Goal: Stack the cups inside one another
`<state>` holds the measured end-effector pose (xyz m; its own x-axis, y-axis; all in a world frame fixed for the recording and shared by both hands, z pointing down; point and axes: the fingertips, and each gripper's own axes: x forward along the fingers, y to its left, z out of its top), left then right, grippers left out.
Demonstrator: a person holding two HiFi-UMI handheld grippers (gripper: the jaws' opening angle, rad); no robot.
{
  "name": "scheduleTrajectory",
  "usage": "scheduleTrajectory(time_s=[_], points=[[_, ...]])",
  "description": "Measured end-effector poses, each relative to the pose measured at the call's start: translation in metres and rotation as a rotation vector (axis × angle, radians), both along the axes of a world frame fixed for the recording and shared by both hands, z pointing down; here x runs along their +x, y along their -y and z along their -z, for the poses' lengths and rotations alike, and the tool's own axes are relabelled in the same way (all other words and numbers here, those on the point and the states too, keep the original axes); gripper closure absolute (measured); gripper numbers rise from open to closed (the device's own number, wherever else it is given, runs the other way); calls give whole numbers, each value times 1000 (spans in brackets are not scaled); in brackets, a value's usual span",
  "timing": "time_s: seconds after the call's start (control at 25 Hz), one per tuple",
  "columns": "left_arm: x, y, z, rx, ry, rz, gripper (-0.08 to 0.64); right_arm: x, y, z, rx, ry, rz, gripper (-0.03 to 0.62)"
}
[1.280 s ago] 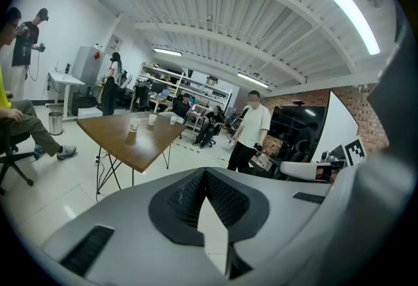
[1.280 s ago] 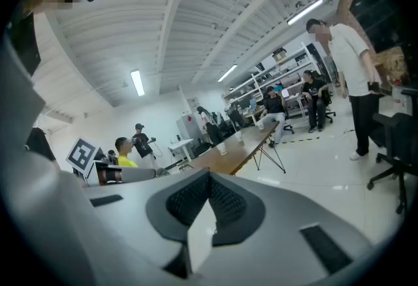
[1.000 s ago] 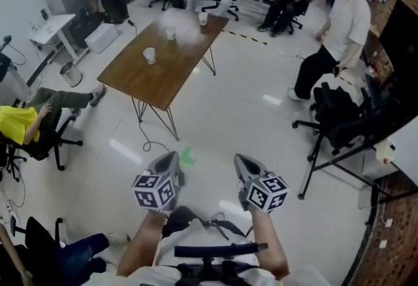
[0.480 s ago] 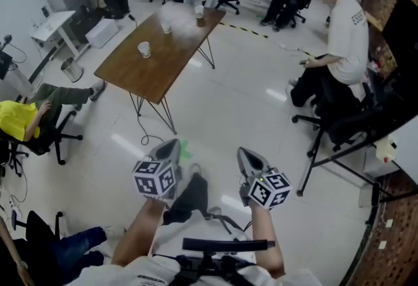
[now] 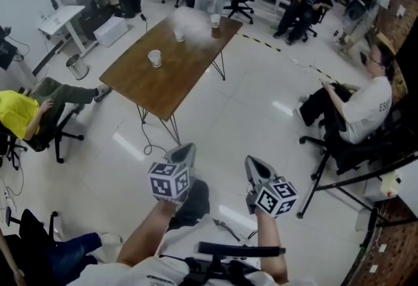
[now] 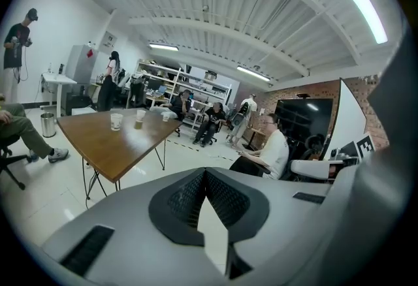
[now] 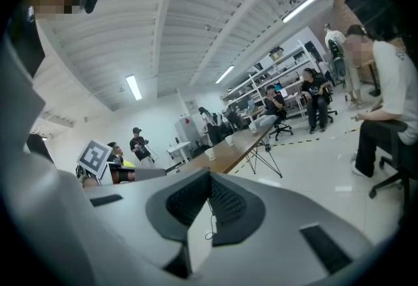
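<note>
- Standing well short of the tabletop [image 5: 171, 82]; left claw [image 5: 185, 149] and right claw [image 5: 253, 162] both closed, empty.
- Near cup [image 5: 155, 57] sits by the left edge, middle cup [image 5: 179, 34] and far cup [image 5: 215, 19] toward the far end, all apart.
- Risk: closed claws reaching in could knock over a light cup; open them first.
- Risk: squeezing hard may crush a cup.
</note>
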<state>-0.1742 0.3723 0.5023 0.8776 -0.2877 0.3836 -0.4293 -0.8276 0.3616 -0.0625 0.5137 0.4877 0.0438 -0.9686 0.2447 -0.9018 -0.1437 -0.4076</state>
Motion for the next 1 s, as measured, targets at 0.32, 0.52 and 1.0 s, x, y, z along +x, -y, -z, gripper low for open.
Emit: scheduleTrajectory(time_s=[0.32, 0.52, 1.0], points=[[35, 115, -12, -35, -9, 64, 572, 34, 131, -5, -30, -32, 105, 588], [41, 191, -8, -40, -10, 120, 572, 47, 223, 1, -33, -36, 180, 586], [53, 289, -18, -82, -23, 204, 571, 78, 359, -4, -25, -23, 247, 563]])
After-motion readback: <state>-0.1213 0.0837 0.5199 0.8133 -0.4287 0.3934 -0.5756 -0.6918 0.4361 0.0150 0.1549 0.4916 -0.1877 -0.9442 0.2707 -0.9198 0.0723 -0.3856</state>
